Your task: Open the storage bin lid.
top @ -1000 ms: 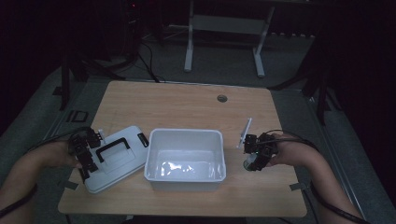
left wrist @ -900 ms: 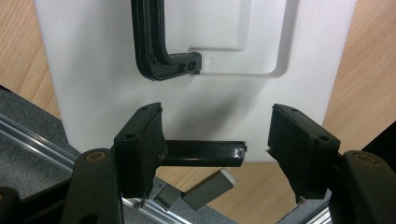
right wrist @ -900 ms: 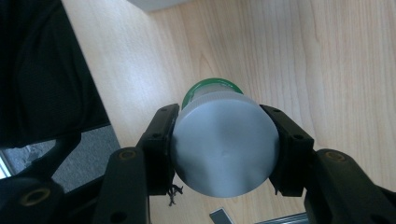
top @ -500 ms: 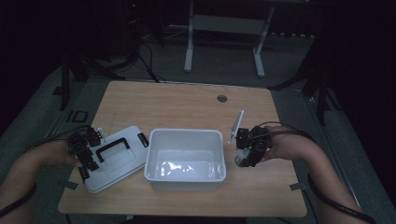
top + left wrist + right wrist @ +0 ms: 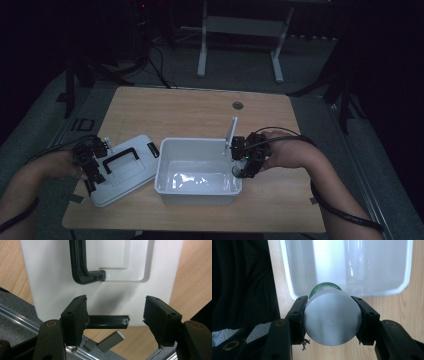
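Right gripper has carried its bottle leftward to the tub's right rim (jaws clamped on the cap); left gripper gapes empty over the lid left of the tub.

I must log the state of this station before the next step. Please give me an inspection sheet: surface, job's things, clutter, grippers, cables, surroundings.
Surface: wooden table, round grommet hole near the far edge.
Job's things: white bin, open, nothing seen inside; white lid with black handle, flat on the table left of it; grey-capped container with green body.
Clutter: nothing seen.
Grippers: left gripper open over the lid's near edge; right gripper shut on the container's cap, at the bin's right rim.
Cables: black cable trails along the right forearm.
Surroundings: dark room, table-frame legs on the floor beyond.
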The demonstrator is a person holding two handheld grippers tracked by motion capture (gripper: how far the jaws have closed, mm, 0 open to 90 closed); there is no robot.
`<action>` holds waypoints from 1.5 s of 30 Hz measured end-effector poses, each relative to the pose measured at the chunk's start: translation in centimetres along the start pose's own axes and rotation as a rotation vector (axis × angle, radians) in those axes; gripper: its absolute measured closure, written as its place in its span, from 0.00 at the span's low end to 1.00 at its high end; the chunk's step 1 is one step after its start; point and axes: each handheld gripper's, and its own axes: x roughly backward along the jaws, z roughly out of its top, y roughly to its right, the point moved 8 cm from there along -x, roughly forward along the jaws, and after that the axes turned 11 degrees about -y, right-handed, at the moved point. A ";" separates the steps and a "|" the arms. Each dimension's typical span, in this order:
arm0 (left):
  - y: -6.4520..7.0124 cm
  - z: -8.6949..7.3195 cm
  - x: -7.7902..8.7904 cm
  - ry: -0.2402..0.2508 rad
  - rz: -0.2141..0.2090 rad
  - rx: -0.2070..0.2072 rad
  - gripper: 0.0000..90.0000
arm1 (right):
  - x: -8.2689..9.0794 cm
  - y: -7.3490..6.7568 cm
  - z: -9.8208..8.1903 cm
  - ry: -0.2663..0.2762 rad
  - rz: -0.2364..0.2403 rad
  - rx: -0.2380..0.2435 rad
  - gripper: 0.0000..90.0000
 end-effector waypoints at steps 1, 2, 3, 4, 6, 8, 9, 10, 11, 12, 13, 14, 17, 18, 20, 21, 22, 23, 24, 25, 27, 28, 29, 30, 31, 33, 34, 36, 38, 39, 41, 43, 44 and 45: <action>0.0 0.0 0.0 -0.002 0.001 0.001 0.39 | -0.1 -0.1 0.4 0.002 0.005 0.006 0.56; 0.0 0.0 -0.1 -0.005 0.002 0.002 0.39 | -0.3 -0.1 0.6 0.003 0.005 0.014 0.56; 0.0 -0.1 -0.1 -0.005 0.003 0.002 0.39 | -0.5 -0.2 1.0 0.002 0.005 0.020 0.56; 0.0 0.0 -0.1 -0.005 0.001 0.001 0.39 | -0.7 -0.2 1.2 -0.001 0.007 0.021 0.56; 0.0 0.0 -0.3 -0.006 -0.002 0.001 0.39 | -1.1 -0.2 1.8 -0.003 0.014 0.029 0.56; 0.0 0.0 -0.4 -0.006 -0.004 0.000 0.39 | -1.6 -0.2 2.3 -0.013 0.018 0.036 0.56; 0.0 0.0 -0.4 -0.004 -0.006 0.000 0.39 | -2.0 -0.2 2.6 -0.016 0.023 0.041 0.56; 0.0 -0.1 -0.5 -0.004 -0.007 -0.002 0.39 | -2.2 -0.2 2.8 -0.018 0.029 0.042 0.56; 0.0 -0.1 -0.5 -0.004 -0.007 -0.007 0.39 | -2.5 -0.2 2.9 -0.022 0.032 0.050 0.56; 0.1 -0.2 -0.5 -0.002 -0.013 -0.006 0.39 | -2.8 -0.2 3.1 -0.025 0.033 0.050 0.56; 0.0 -0.2 -0.5 -0.006 -0.011 -0.004 0.39 | -3.1 -0.2 3.3 -0.027 0.033 0.048 0.56; 0.0 -0.2 -0.5 -0.006 -0.011 -0.004 0.39 | -3.3 -0.2 3.4 -0.028 0.036 0.050 0.56; -0.1 -0.4 -0.4 -0.004 -0.007 0.001 0.39 | -4.3 0.0 3.9 -0.038 0.038 0.053 0.56; -0.1 -0.4 -0.4 -0.001 -0.009 0.002 0.39 | -4.7 0.0 4.1 -0.043 0.040 0.050 0.56; 0.0 -0.4 -0.5 -0.003 -0.005 -0.002 0.39 | -5.3 0.1 4.3 -0.045 0.042 0.054 0.56; 0.0 -0.4 -0.5 -0.003 -0.006 -0.002 0.39 | -5.8 0.2 4.4 -0.051 0.042 0.052 0.56; 0.0 -0.4 -0.5 -0.002 -0.008 -0.002 0.39 | -6.0 0.2 4.4 -0.057 0.041 0.057 0.56; 0.0 -0.4 -0.6 -0.003 -0.008 -0.003 0.39 | -6.5 0.3 4.5 -0.060 0.040 0.062 0.56; 0.0 -0.4 -0.6 -0.003 -0.008 -0.003 0.39 | -6.5 0.3 4.5 -0.060 0.040 0.062 0.56; 0.0 -0.4 -0.7 -0.004 -0.009 -0.005 0.39 | -7.0 0.4 4.6 -0.065 0.041 0.053 0.56; 0.1 -0.4 -0.8 -0.002 -0.014 -0.003 0.39 | -7.6 0.4 4.7 -0.074 0.045 0.051 0.56; 0.1 -0.4 -0.9 -0.004 -0.015 -0.003 0.39 | -7.8 0.4 4.8 -0.082 0.047 0.053 0.56; 0.1 -0.3 -0.9 -0.003 -0.017 -0.005 0.39 | -8.1 0.4 4.8 -0.088 0.048 0.059 0.56; 0.1 -0.3 -0.9 -0.003 -0.017 -0.005 0.39 | -8.1 0.4 4.8 -0.088 0.048 0.059 0.56; 0.1 -0.3 -0.9 -0.002 -0.016 -0.006 0.39 | -8.7 0.4 5.0 -0.098 0.052 0.055 0.56; 0.2 -0.2 -1.0 -0.006 -0.017 -0.009 0.39 | -9.1 0.5 5.1 -0.101 0.057 0.057 0.56; 0.1 -0.2 -1.0 -0.002 -0.024 -0.004 0.39 | -9.3 0.4 5.2 -0.104 0.061 0.058 0.56; 0.0 -0.2 -1.0 -0.001 -0.022 -0.003 0.39 | -9.9 0.4 5.4 -0.111 0.067 0.064 0.56; 0.1 -0.2 -1.0 0.000 -0.024 -0.007 0.39 | -10.1 0.4 5.5 -0.124 0.065 0.056 0.56; 0.0 -0.3 -1.0 -0.001 -0.024 -0.007 0.39 | -10.5 0.4 5.7 -0.136 0.057 0.069 0.56; 0.0 -0.4 -1.0 0.002 -0.027 -0.003 0.39 | -10.8 0.4 5.9 -0.136 0.060 0.064 0.56; 0.1 -0.4 -1.0 -0.001 -0.023 -0.004 0.39 | -11.1 0.5 6.1 -0.153 0.053 0.060 0.56; 0.1 -0.4 -1.1 0.000 -0.025 -0.005 0.39 | -11.3 0.6 6.2 -0.160 0.047 0.066 0.56; 0.1 -0.4 -1.1 0.000 -0.026 -0.007 0.39 | -11.4 0.5 6.3 -0.163 0.048 0.064 0.56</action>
